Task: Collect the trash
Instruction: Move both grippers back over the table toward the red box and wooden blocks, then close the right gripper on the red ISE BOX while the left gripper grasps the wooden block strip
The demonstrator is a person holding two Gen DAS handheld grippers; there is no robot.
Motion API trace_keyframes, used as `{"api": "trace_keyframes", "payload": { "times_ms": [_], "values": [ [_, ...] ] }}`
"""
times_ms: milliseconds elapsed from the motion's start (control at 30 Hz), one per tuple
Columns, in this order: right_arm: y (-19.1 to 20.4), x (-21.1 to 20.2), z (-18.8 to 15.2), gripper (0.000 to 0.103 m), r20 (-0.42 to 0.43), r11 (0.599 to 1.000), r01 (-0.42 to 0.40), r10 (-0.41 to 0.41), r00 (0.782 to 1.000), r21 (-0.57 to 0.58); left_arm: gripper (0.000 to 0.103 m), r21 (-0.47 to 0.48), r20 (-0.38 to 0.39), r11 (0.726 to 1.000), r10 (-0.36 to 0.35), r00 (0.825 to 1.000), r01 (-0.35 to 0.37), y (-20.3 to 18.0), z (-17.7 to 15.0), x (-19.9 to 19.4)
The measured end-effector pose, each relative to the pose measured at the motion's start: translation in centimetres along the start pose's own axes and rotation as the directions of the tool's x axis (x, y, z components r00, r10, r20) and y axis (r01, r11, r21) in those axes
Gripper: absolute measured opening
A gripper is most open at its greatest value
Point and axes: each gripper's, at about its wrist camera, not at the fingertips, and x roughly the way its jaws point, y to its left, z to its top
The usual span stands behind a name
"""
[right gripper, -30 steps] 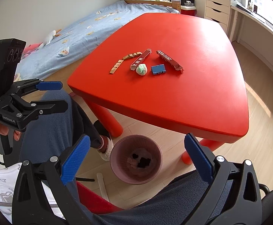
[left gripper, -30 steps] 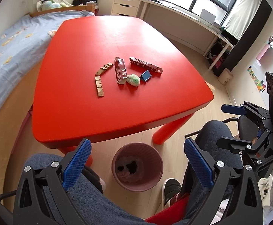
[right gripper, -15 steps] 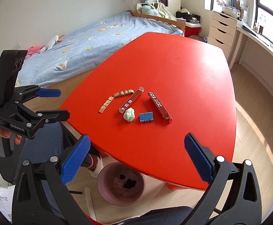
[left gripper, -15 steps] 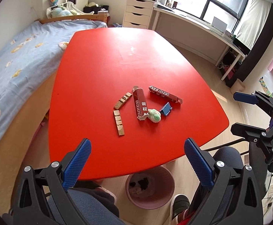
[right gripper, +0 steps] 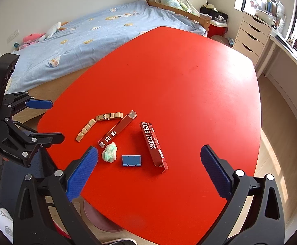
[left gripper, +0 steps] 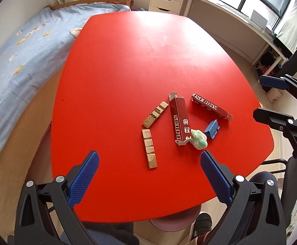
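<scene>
On the red table [left gripper: 128, 65], two long dark-red cartons are seen among the litter. White lettering reading "SE BOX" is visible on the right carton [left gripper: 208, 105], and on the left carton [left gripper: 180, 120] the letters "SURPR" and Chinese characters are printed; its near end is torn open, and nothing of its contents can be made out. A crumpled white-and-green wad [left gripper: 199, 139] is lying against that torn end, and a small blue plastic piece [left gripper: 211, 129] is placed just beside the wad, between it and the right carton. To the left of the cartons, two tan segmented strips [left gripper: 150, 148] are laid in a bent line.

A pinkish waste bin [left gripper: 175, 222] is partly hidden under the near table edge; its contents cannot be seen.

The left gripper [left gripper: 148, 178] is held above the near part of the table with its blue-padded fingers [left gripper: 84, 178] spread wide and nothing between them. The right gripper [right gripper: 148, 173] is likewise held wide apart and empty over the near edge. On the body of the left gripper, as seen from the right wrist, the marking "GenRoboAI" can be read.
</scene>
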Motion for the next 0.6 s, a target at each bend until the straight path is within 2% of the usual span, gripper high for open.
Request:
{"api": "trace_keyframes", "payload": {
  "times_ms": [200,467,600],
  "values": [
    [-1.1,3.8,0.8,0.099,-0.078,1.000,-0.014,0.014,0.997,-0.005,0.095,-0.018,-0.056,0.999,0.030,0.998,-0.031,0.4,0.6,2.5],
    [-1.7,7.6,0.2,0.098,-0.151,0.999,-0.027,0.031,0.988,0.031,0.095,-0.025,-0.099,0.998,0.059,0.993,-0.062,0.3,0.8,4.4],
    [-2.1,8.7,0.1,0.085,-0.174,0.998,-0.029,0.038,0.984,0.053,0.095,-0.019,-0.112,0.997,0.076,0.991,-0.079,0.2,0.6,5.0]
  ]
}}
